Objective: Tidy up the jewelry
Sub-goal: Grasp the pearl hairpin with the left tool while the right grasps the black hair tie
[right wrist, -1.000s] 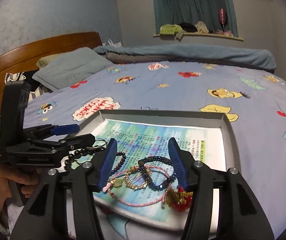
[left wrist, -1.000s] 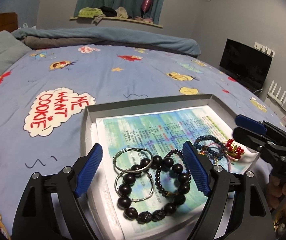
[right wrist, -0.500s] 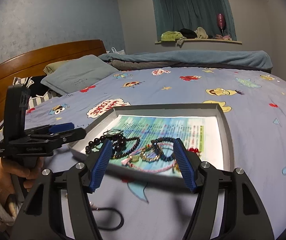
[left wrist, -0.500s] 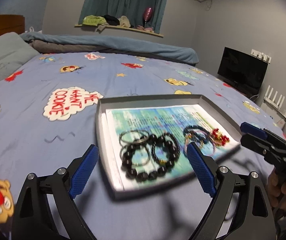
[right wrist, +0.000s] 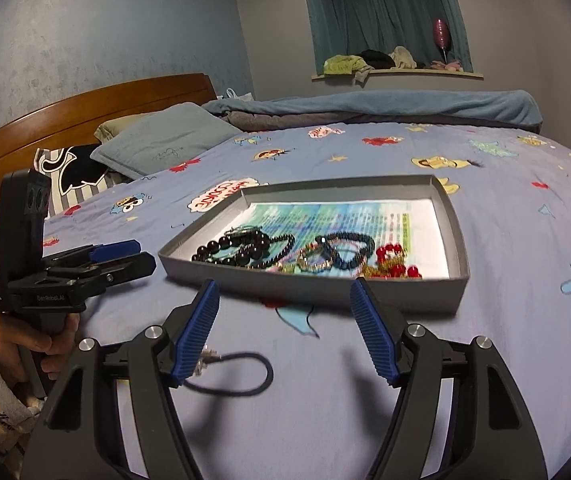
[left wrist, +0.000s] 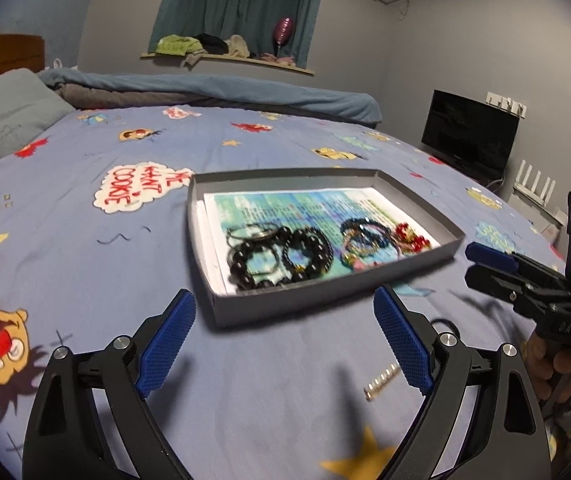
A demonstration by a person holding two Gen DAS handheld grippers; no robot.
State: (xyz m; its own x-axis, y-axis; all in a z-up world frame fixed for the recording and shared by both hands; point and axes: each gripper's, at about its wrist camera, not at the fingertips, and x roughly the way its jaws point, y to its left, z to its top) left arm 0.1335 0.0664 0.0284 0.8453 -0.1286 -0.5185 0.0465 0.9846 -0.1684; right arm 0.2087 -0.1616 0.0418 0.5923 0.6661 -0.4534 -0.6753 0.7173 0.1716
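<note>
A shallow grey tray (left wrist: 325,294) lined with printed paper lies on the bed; it also shows in the right wrist view (right wrist: 313,286). In it lie black bead bracelets (left wrist: 277,254) with silver bangles, a dark blue bracelet (right wrist: 345,248) and a red-and-gold piece (right wrist: 395,266). My left gripper (left wrist: 285,340) is open and empty, held back from the tray's near edge. My right gripper (right wrist: 285,330) is open and empty, also short of the tray. A black cord with a clasp (right wrist: 237,372) lies on the sheet by my right gripper's left finger.
A small gold chain piece (left wrist: 381,382) lies on the blue cartoon bedsheet (left wrist: 85,280) near my left gripper's right finger. Pillows (right wrist: 165,142) and a wooden headboard stand at the far left. A monitor (left wrist: 469,134) stands beyond the bed.
Both grippers have pulled back from over the tray to the sheet in front of it, still open and empty. The jewelry stays in the tray.
</note>
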